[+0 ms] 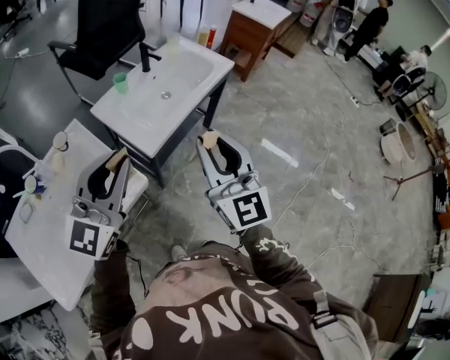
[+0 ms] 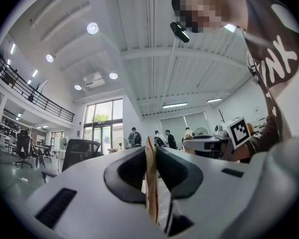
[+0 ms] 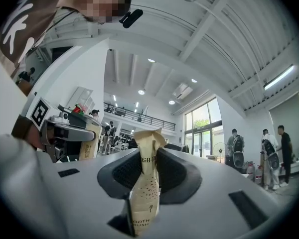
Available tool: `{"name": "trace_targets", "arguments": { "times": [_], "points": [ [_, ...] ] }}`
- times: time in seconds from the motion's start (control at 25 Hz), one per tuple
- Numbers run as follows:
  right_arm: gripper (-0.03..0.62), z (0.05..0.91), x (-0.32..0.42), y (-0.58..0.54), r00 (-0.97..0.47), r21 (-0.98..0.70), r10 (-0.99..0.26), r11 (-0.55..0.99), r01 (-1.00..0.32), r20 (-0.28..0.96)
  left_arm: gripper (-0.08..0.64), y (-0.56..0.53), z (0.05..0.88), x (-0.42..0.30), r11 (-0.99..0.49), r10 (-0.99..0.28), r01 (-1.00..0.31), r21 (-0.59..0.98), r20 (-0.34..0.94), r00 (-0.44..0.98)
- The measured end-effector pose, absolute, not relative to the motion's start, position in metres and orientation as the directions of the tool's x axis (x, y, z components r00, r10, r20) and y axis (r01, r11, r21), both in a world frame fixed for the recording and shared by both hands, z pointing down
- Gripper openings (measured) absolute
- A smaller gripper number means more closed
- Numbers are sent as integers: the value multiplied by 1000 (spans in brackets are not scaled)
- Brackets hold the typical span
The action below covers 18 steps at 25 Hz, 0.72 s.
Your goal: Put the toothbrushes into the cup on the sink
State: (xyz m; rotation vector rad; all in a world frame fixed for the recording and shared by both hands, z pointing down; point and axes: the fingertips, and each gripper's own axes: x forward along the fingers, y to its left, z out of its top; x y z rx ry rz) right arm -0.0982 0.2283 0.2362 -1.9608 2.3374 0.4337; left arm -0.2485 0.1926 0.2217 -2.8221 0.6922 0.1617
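Toothbrushes are held in transit, the left packet (image 2: 150, 188) clamped in the left hand-held gripper (image 1: 118, 160), the right packet (image 3: 145, 183) in the right hand-held gripper (image 1: 209, 141), well short of the green cup (image 1: 120, 82) on the sink (image 1: 191, 73), where end-first lowering is judged needed.

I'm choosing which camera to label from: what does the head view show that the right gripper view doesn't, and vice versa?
Only the head view: the white rectangular sink with its black faucet and the translucent green cup on its edge. Only the right gripper view: the lettering on the beige paper toothbrush packet, and the ceiling. Both: the right gripper, fingers shut on that packet, and the left gripper shut on a second beige packet.
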Motion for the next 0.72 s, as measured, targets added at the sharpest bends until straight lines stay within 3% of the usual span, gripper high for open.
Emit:
{"name": "trace_targets", "arguments": {
  "times": [0.4, 0.72],
  "points": [
    [95, 245, -95, 195, -167, 186, -966, 131, -974, -196, 60, 155, 225, -240, -877, -412, -439, -195, -163, 896],
    [95, 272, -51, 117, -190, 155, -966, 164, -974, -175, 61, 85, 245, -200, -862, -451, -468, -194, -128, 883]
  ]
}}
